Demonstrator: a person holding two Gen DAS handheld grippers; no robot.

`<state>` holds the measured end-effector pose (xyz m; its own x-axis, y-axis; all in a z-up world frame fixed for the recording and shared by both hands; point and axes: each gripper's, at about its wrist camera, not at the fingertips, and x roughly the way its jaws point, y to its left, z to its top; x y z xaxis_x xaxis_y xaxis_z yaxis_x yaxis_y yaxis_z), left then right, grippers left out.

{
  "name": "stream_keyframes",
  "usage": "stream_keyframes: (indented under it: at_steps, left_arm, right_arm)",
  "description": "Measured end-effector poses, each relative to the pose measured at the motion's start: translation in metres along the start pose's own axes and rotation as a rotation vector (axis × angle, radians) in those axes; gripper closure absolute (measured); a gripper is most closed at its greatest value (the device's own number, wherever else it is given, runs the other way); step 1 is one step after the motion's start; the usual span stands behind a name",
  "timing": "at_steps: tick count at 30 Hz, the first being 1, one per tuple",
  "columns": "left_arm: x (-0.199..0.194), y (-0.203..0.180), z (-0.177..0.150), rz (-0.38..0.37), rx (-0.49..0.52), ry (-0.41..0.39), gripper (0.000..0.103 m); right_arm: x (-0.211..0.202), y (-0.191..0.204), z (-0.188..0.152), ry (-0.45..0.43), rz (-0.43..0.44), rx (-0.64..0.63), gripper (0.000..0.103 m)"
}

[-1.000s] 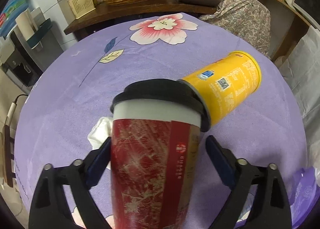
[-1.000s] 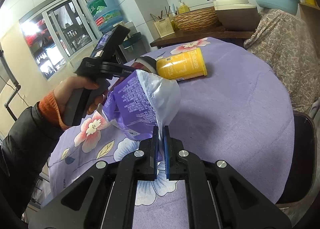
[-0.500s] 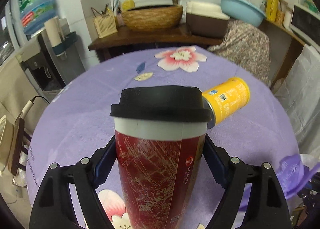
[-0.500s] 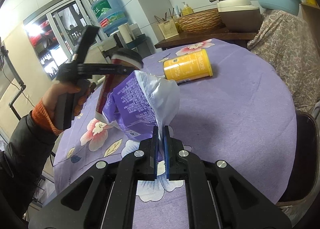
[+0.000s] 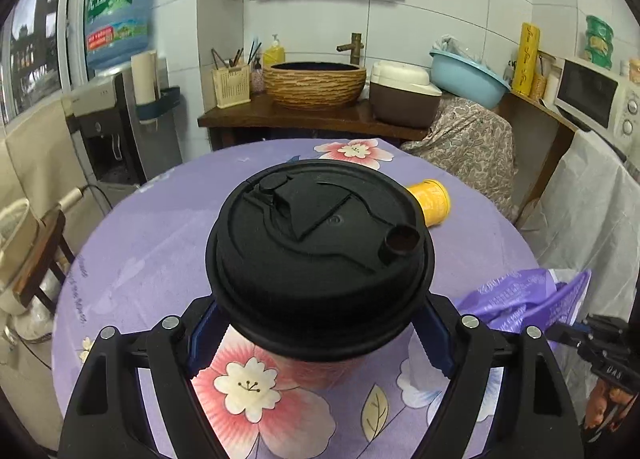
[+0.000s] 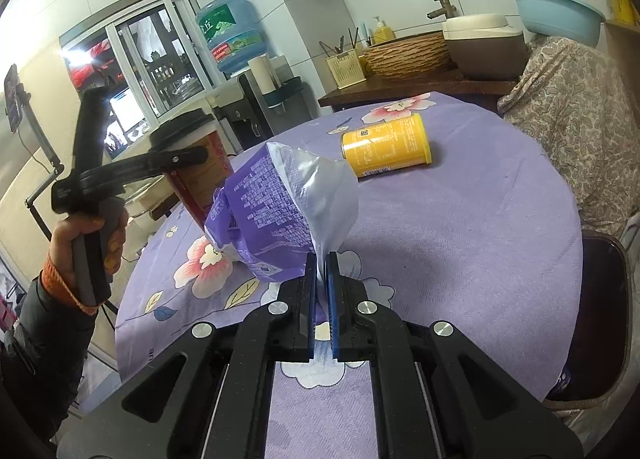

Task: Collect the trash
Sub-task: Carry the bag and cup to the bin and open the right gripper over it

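The coffee cup (image 5: 320, 271) now rides upright, clamped in the left gripper (image 5: 320, 333); right gripper (image 6: 321, 291) pinches the purple bag (image 6: 276, 215), its mouth seemingly open. Lower it in straight.

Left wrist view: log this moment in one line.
left gripper: shut on red paper cup with black lid | right gripper: shut on purple plastic bag | yellow can: lying on table

Left gripper (image 5: 320, 323) raised, fingers (image 5: 200, 333) spread wide and pressed against both sides of a held load; left hand (image 6: 94, 243) wrapped round its handle, dark sleeve with orange cuff. Right gripper (image 6: 322, 291) low, level, fingers nearly together, pinching thin material.
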<state>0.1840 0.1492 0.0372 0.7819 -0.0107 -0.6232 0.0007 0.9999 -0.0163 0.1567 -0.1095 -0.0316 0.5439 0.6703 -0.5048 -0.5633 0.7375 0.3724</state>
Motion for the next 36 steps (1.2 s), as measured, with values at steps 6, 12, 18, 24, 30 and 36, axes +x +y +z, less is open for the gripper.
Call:
stream_keyframes:
  at_steps: [6,12,18,24,30,36]
  left_arm:
    - [-0.022,-0.01,-0.004,0.022,0.034,-0.065,0.023]
    - [-0.029,-0.017,-0.002,0.001,0.024,-0.082,0.023]
    - [-0.033,-0.037,0.0,-0.033,0.035,-0.102,0.023]
    - [-0.033,-0.068,0.009,-0.075,0.05,-0.137,0.023]
    - [-0.027,-0.106,0.018,-0.152,0.057,-0.163,0.023]
    - [-0.015,-0.153,0.022,-0.236,0.091,-0.167,0.023]
  right_arm:
    - [-0.006,0.001,-0.004,-0.005,0.007,0.003,0.097]
    - [-0.013,-0.004,-0.005,-0.017,0.007,0.01,0.097]
    - [-0.026,-0.017,-0.006,-0.045,-0.007,0.03,0.097]
    - [-0.049,-0.038,-0.003,-0.099,-0.045,0.056,0.097]
    - [-0.082,-0.067,0.0,-0.179,-0.149,0.071,0.097]
    - [-0.112,-0.105,-0.003,-0.229,-0.323,0.085,0.097]
